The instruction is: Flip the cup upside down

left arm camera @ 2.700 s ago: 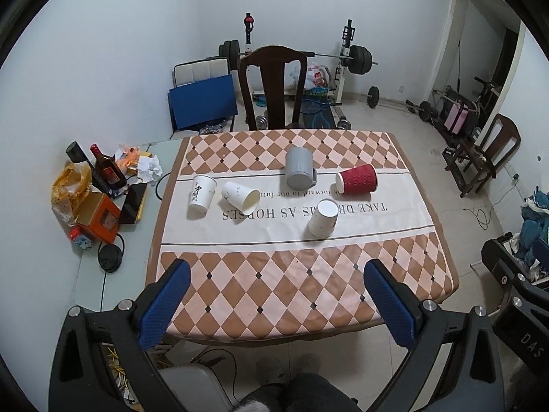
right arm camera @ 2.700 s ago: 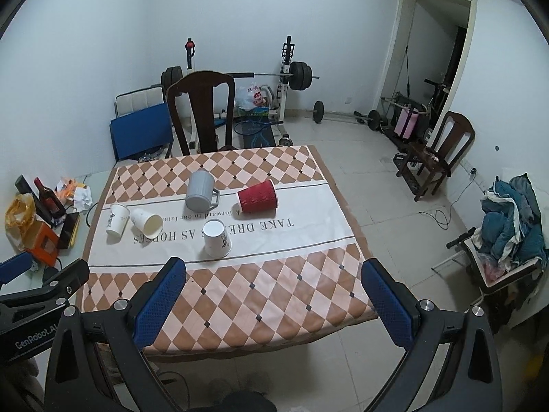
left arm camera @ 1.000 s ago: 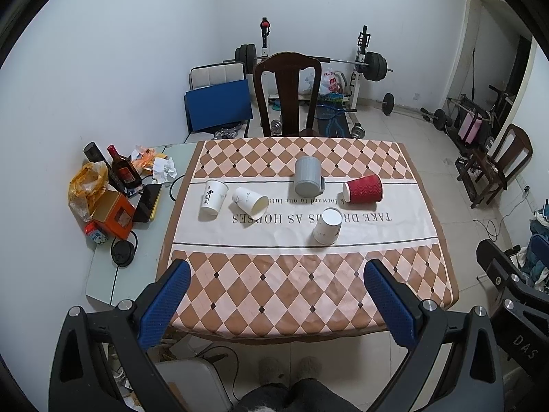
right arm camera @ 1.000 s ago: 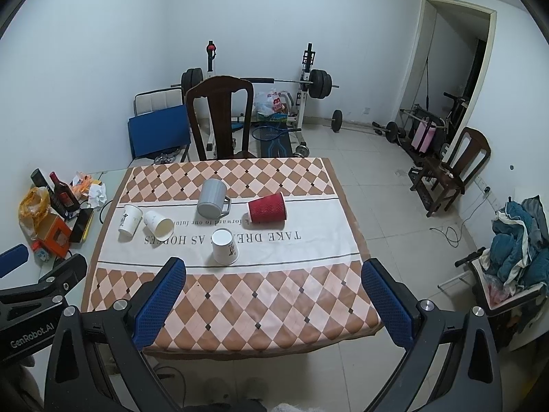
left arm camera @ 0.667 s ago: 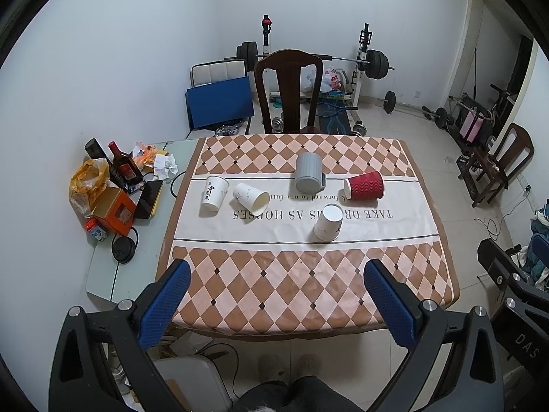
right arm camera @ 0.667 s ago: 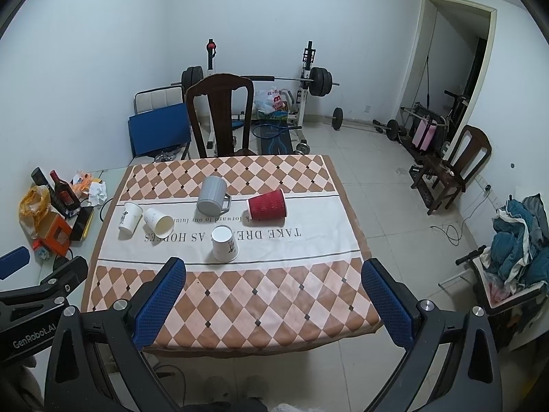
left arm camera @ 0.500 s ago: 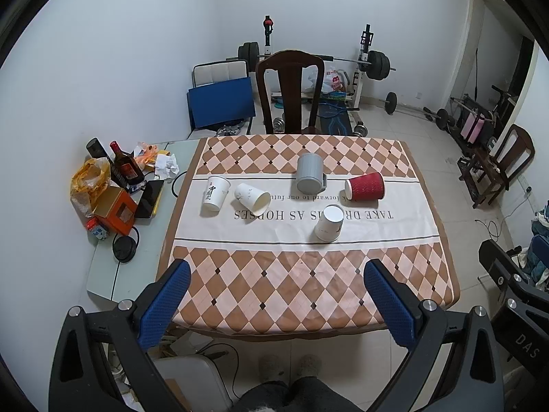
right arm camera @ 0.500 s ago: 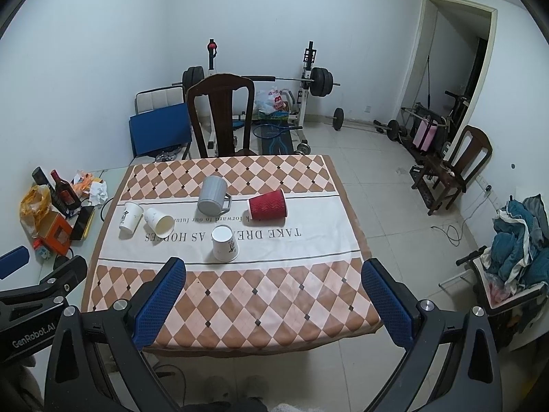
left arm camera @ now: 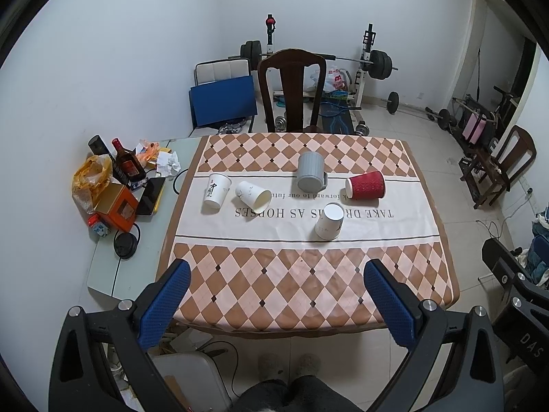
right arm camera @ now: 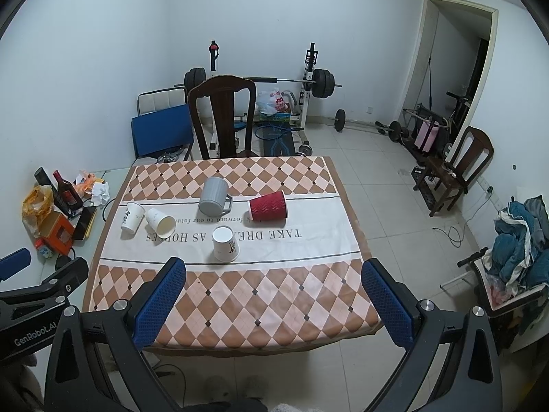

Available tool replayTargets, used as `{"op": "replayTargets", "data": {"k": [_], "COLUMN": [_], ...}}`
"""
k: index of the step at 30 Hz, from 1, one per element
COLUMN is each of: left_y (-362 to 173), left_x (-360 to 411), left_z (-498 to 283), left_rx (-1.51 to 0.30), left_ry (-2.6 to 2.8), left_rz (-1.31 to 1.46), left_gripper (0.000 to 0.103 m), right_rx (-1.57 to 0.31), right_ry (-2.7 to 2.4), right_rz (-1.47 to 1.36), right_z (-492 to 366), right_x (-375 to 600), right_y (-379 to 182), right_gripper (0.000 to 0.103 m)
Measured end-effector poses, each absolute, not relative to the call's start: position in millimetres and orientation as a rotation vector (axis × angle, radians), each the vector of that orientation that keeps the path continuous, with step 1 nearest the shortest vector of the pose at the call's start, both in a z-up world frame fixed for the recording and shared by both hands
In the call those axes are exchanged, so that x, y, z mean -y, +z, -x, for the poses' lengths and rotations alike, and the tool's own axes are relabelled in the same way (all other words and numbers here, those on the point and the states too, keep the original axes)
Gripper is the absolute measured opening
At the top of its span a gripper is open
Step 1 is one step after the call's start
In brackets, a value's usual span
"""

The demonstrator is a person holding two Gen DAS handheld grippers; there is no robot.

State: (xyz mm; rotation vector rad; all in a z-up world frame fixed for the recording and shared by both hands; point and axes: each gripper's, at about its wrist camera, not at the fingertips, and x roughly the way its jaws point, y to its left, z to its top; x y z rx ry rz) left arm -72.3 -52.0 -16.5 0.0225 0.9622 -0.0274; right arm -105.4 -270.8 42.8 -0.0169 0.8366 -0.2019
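White paper cups (left arm camera: 329,221): three; red cup (left arm camera: 365,186), grey mug (left arm camera: 310,171): one each

A dark wooden chair (left arm camera: 291,89) stands at the far side of a table draped in a brown diamond-patterned tablecloth (left arm camera: 302,274). Behind it, a barbell rack (left arm camera: 369,65) lines the white wall. On a grey side table (left arm camera: 106,267), a wine bottle (left arm camera: 125,163), an orange box (left arm camera: 118,207) and crumpled paper (left arm camera: 168,163) crowd together.
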Motion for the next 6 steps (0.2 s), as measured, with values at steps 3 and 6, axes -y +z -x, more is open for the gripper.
{"op": "replayTargets", "data": {"k": [3, 6], "left_y": [-16.4, -16.4], "left_x": [50.3, 49.4], "left_z": [73.3, 74.0], "left_rx": [-0.959, -0.960], "left_ry": [-0.023, -0.023], "left_rz": [-0.025, -0.024], "left_gripper": [0.103, 0.103], "right_rx": [-0.836, -0.837], "right_ry": [-0.200, -0.198], "right_rz": [0.018, 0.022], "right_z": [105.8, 107.0], "right_x": [270.4, 268.9], "right_y": [43.0, 43.1], "right_gripper": [0.103, 0.103]}}
